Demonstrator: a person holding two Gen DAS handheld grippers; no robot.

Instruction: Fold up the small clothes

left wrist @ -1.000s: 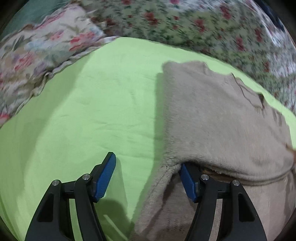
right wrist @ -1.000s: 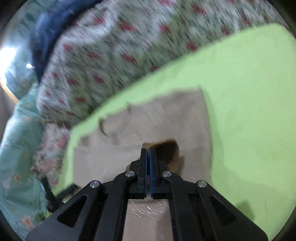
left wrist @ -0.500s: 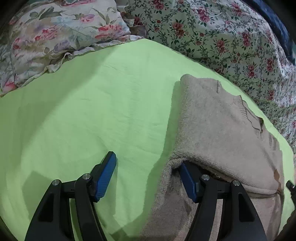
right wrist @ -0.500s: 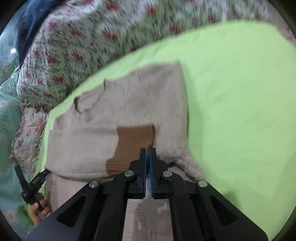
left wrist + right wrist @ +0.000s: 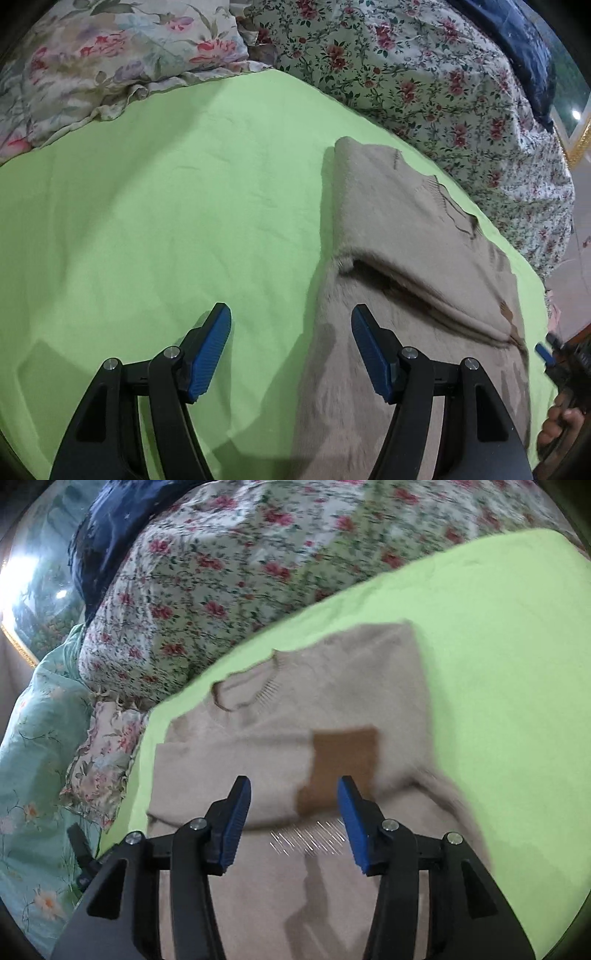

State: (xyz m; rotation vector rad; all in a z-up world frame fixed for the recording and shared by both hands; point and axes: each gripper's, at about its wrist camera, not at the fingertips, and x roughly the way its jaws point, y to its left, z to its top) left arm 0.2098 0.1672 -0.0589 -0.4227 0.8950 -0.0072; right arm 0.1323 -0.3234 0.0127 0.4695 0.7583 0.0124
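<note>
A beige sweater point(image 5: 413, 236) lies on the green sheet point(image 5: 147, 221), its upper part folded down over the body. Its neckline point(image 5: 243, 690) points toward the quilt, and a brown cuff point(image 5: 340, 764) rests on the fold. My left gripper point(image 5: 291, 332) is open above the sweater's left edge, with nothing between its pads. My right gripper point(image 5: 293, 812) hovers just short of the brown cuff; its jaws are opening and the pads press on nothing. The right gripper's blue tip point(image 5: 545, 352) and a hand point(image 5: 561, 424) show at the edge of the left wrist view.
A small-flowered quilt point(image 5: 424, 74) borders the sheet beyond the sweater. A large-flowered pillow point(image 5: 110, 55) lies at the sheet's far left corner. Dark blue cloth point(image 5: 110, 528) sits on the quilt, and a teal floral blanket point(image 5: 33, 757) lies past the sheet's edge.
The right gripper went from shut to open and let the brown cuff lie on the fold. The left gripper drew back; its right finger came out from under the folded edge.
</note>
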